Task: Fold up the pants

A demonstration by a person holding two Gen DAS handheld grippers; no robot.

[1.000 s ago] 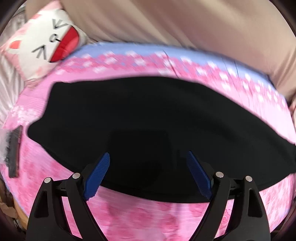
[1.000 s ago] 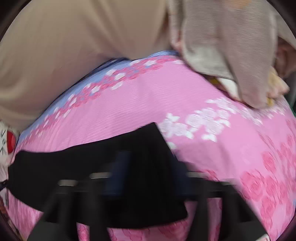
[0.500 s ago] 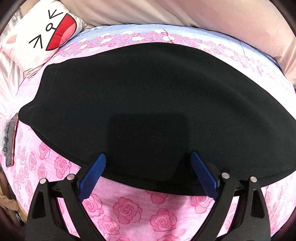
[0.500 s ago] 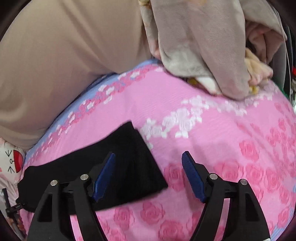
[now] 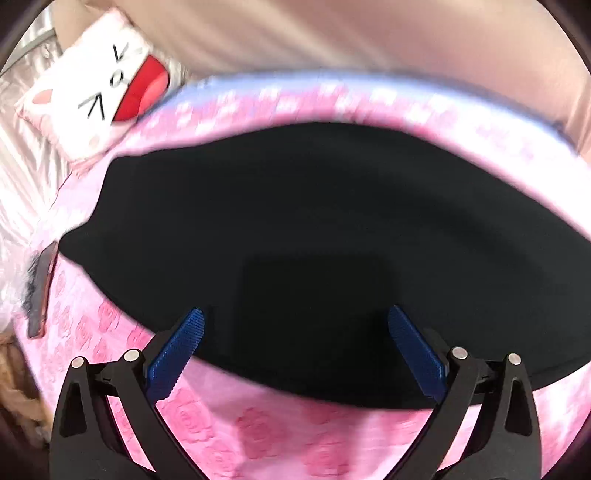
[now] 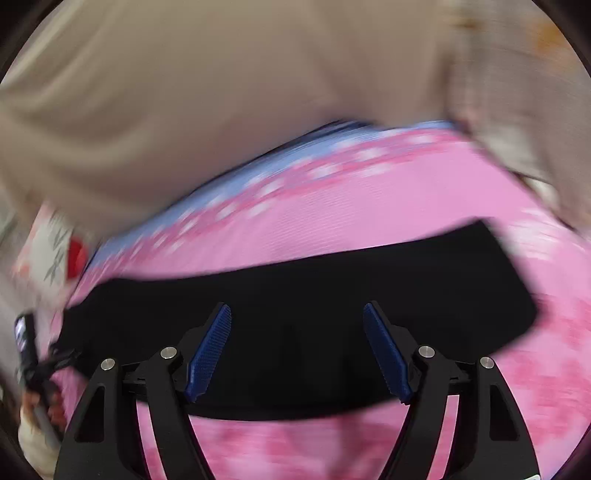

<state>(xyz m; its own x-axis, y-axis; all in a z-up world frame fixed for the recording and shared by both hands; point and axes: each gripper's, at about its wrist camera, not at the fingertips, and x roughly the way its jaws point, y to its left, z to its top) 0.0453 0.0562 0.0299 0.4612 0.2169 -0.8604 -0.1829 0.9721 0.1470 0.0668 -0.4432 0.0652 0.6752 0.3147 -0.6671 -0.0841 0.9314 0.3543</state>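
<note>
the black pants (image 5: pixel 314 229) lie flat along the pink rose bedspread (image 5: pixel 295 439). your left gripper (image 5: pixel 295 350) has just been opening wide, nothing pinched; your right gripper (image 6: pixel 297 350) hangs open too. grab both corners of one end evenly before you fold across.

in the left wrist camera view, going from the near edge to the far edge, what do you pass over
left gripper with its jaws open → rose-print pink sheet → black pants → pale blue band of the sheet → beige fabric at the back.
</note>
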